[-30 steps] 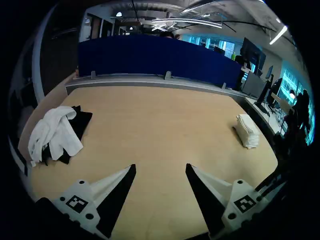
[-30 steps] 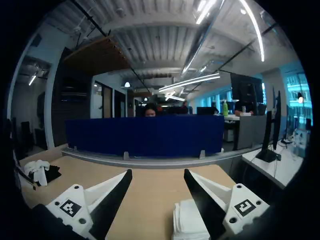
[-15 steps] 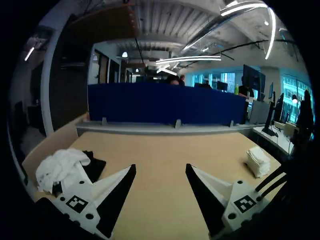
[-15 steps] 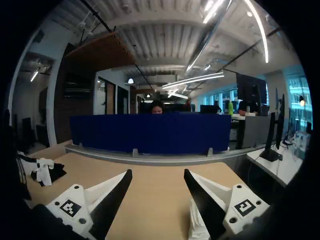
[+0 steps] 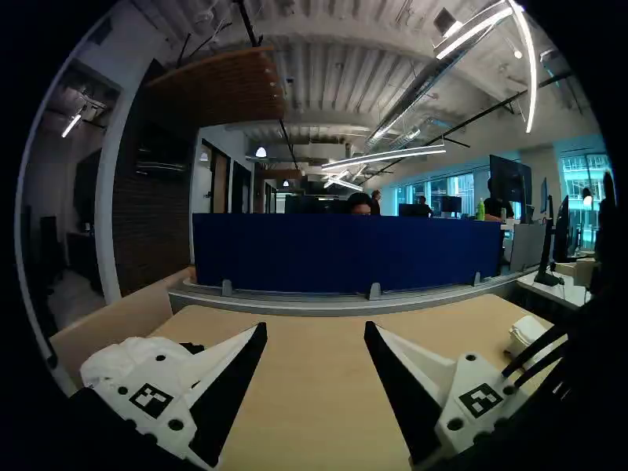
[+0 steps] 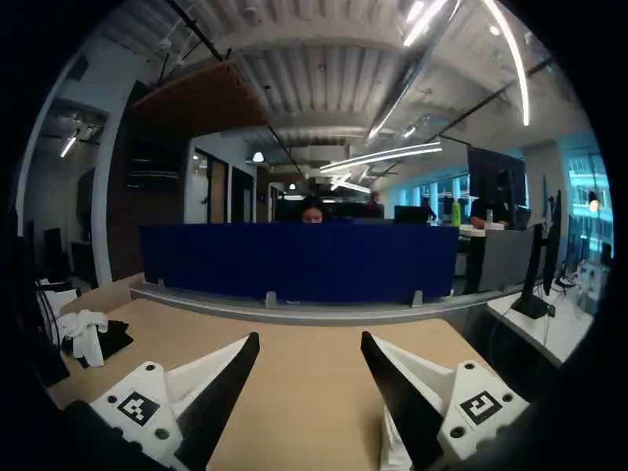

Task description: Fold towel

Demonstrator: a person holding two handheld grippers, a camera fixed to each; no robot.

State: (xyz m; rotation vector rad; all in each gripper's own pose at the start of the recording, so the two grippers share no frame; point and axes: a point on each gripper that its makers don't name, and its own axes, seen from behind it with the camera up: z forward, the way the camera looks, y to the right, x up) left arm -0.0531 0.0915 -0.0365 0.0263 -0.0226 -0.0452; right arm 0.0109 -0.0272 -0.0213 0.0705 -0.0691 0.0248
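The towel lies crumpled in a white heap at the left end of the counter, draped partly over a black cloth. In the left gripper view it sits low and close, just beside the near finger on that side. It looks to me like the waiting pile, unfolded and with neither tool on it. At the opposite end a stack of neatly folded white towels rests near the counter's right edge, which I take to be where finished ones go. In the right gripper view it shows close behind the finger on the right. The bare wood between the two seems meant as the working patch for spreading and folding. The left gripper and right gripper each have jaws wide apart with nothing between them. Both are held above the counter and aimed level toward the blue divider rather than down at the cloth. So I'd judge the person is between grasps, and the left gripper, being nearer the heap, is best placed to reach for the towel.
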